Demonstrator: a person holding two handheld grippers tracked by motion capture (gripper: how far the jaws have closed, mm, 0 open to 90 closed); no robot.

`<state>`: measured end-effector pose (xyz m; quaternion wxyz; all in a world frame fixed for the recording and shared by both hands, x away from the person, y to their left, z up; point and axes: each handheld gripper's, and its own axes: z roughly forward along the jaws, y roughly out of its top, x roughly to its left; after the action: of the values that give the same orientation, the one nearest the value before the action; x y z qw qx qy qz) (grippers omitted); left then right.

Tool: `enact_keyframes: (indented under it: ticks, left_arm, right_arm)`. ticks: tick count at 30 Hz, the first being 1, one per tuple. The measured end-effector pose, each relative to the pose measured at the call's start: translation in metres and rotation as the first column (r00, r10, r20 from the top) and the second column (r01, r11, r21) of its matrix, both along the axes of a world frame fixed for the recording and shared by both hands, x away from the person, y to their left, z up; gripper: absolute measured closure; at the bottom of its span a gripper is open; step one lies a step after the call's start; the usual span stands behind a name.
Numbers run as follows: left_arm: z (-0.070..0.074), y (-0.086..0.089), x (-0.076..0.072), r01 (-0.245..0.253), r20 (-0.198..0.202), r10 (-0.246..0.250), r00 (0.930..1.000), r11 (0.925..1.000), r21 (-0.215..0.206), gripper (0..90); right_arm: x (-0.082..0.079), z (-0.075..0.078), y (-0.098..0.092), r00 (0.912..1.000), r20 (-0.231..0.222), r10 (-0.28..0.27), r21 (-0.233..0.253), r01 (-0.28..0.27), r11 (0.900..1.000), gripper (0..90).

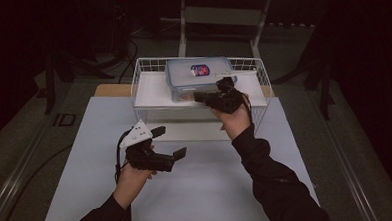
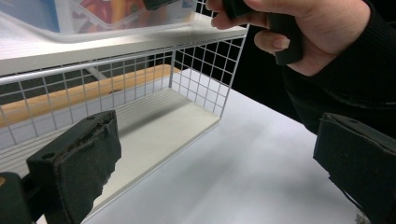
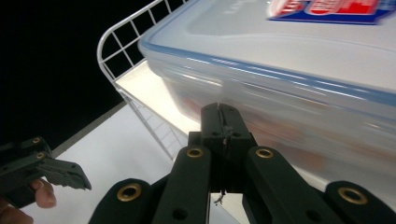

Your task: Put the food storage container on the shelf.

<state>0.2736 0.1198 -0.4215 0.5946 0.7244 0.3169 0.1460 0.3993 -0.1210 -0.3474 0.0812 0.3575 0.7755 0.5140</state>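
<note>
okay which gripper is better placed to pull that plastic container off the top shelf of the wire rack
Right, probably. The right gripper is shut, right at the container on the rack's top shelf. The left gripper hangs open, lower, over the table.

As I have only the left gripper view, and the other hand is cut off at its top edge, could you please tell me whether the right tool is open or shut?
Observer: The right tool is shut, jaws pressed together with nothing between them.
Operator: Where is it pointing?
Observer: At the side wall of the clear container, just below its lid; I cannot confirm contact.
Operator: Is that container covered?
Observer: Yes, a blue-rimmed lid with a red and blue label lies on it, on the upper shelf of the wire rack.
</note>
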Motion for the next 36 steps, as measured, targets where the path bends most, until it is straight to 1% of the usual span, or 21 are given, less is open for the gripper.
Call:
enact_keyframes:
  ticks: [8,12,16,17,18,19,20,21,22,23,24,25,26,27,28,29,30,32,33,34,36]
  left_arm:
    - [-0.001,0.0,0.0,-0.001,-0.001,0.001,1.0,1.0,0.006,0.6]
    - [-0.003,-0.002,0.0,0.009,-0.005,-0.009,0.9999,0.9999,0.014,0.7]
    - [-0.004,-0.001,0.0,0.014,-0.005,-0.014,0.9999,0.9998,0.011,0.6]
    - [-0.004,0.001,0.0,0.017,-0.003,-0.017,0.9999,0.9998,0.007,0.6]
    - [-0.004,0.001,0.0,0.017,-0.003,-0.017,0.9999,0.9998,0.007,0.6]
    - [-0.003,0.002,0.0,0.004,0.008,-0.004,1.0,0.9999,0.01,0.7]
    - [-0.003,0.002,0.0,0.004,0.008,-0.004,1.0,0.9999,0.01,0.7]
    - [-0.001,0.003,-0.001,0.001,0.021,-0.001,0.9998,1.0,0.009,0.7]
    - [-0.001,0.003,-0.001,0.001,0.021,-0.001,0.9998,1.0,0.009,0.7]
    - [0.001,0.003,-0.003,0.001,0.027,-0.001,0.9996,0.9999,0.013,0.7]
    - [0.001,0.003,-0.003,0.001,0.027,-0.001,0.9996,0.9999,0.013,0.7]
    - [0.003,0.004,-0.005,0.008,0.033,-0.008,0.9994,0.9999,0.015,0.7]
    - [0.003,0.004,-0.005,0.008,0.033,-0.008,0.9994,0.9999,0.015,0.7]
    - [0.004,0.004,-0.008,0.013,0.034,-0.014,0.9993,0.9998,0.015,0.7]
    - [0.004,0.004,-0.008,0.013,0.034,-0.014,0.9993,0.9998,0.015,0.7]
    - [0.004,0.005,-0.01,0.017,0.037,-0.018,0.9991,0.9998,0.014,0.7]
    - [0.004,0.005,-0.01,0.017,0.037,-0.018,0.9991,0.9998,0.014,0.7]
    - [0.003,0.005,-0.012,0.025,0.045,-0.026,0.9987,0.9995,0.02,0.7]
    - [0.002,0.005,-0.014,0.036,0.052,-0.037,0.998,0.999,0.027,0.7]
    - [0.002,0.005,-0.014,0.036,0.052,-0.037,0.998,0.999,0.027,0.7]
    - [0.0,0.006,-0.016,0.047,0.056,-0.049,0.9973,0.9984,0.032,0.7]
  right_arm:
    - [0.005,0.0,0.017,1.0,-0.002,0.006,-0.003,-0.006,1.0,89.9]
    - [0.012,0.0,0.024,0.9997,-0.023,0.001,0.014,-0.001,1.0,89.8]
    - [0.008,-0.002,0.026,0.9997,-0.02,0.017,0.007,-0.016,1.0,88.7]
    - [0.002,-0.004,0.025,0.9995,-0.008,0.029,-0.003,-0.029,1.0,83.2]
    - [0.002,-0.004,0.025,0.9995,-0.008,0.029,-0.003,-0.029,1.0,83.2]
    - [-0.004,-0.006,0.022,0.9991,0.0,0.042,0.003,-0.042,0.999,78.9]
    - [-0.004,-0.006,0.022,0.9991,0.0,0.042,0.003,-0.042,0.999,78.9]
    - [-0.011,-0.007,0.019,0.9978,0.021,0.062,0.013,-0.063,0.998,66.9]
    - [-0.011,-0.007,0.019,0.9978,0.021,0.062,0.013,-0.063,0.998,66.9]
    - [-0.02,-0.008,0.017,0.9958,0.045,0.08,0.014,-0.08,0.997,52.4]
    - [-0.02,-0.008,0.017,0.9958,0.045,0.08,0.014,-0.08,0.997,52.4]
    - [-0.028,-0.009,0.014,0.9931,0.073,0.091,0.022,-0.093,0.995,37.9]
    - [-0.028,-0.009,0.014,0.9931,0.073,0.091,0.022,-0.093,0.995,37.9]
    - [-0.037,-0.012,0.01,0.988,0.104,0.114,0.029,-0.117,0.993,24.9]
    - [-0.037,-0.012,0.01,0.988,0.104,0.114,0.029,-0.117,0.993,24.9]
    - [-0.045,-0.016,0.006,0.9834,0.116,0.139,0.035,-0.144,0.989,19.2]
    - [-0.045,-0.016,0.006,0.9834,0.116,0.139,0.035,-0.144,0.989,19.2]
    - [-0.052,-0.022,0.001,0.9813,0.118,0.152,0.05,-0.159,0.986,16.0]
    - [-0.058,-0.027,-0.004,0.9767,0.136,0.166,0.037,-0.172,0.984,14.0]
    - [-0.058,-0.027,-0.004,0.9767,0.136,0.166,0.037,-0.172,0.984,14.0]
    - [-0.064,-0.033,-0.009,0.9761,0.131,0.173,0.047,-0.181,0.982,13.8]
